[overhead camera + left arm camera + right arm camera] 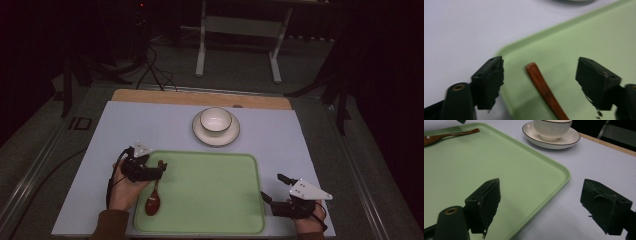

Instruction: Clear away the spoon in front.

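Dim room; grey floor (240, 62); white-legged stand (201, 50) behind; black cables (155, 70).

Tray (210, 200) interior lies open except the spoon (153, 200) along its left edge; cup on saucer (216, 134) blocks the table's (150, 125) far centre.

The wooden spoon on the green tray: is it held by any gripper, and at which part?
Nothing is held. The wooden spoon lies on the green tray; the left gripper is open, its handle untouched between the fingers. The right gripper is open too.
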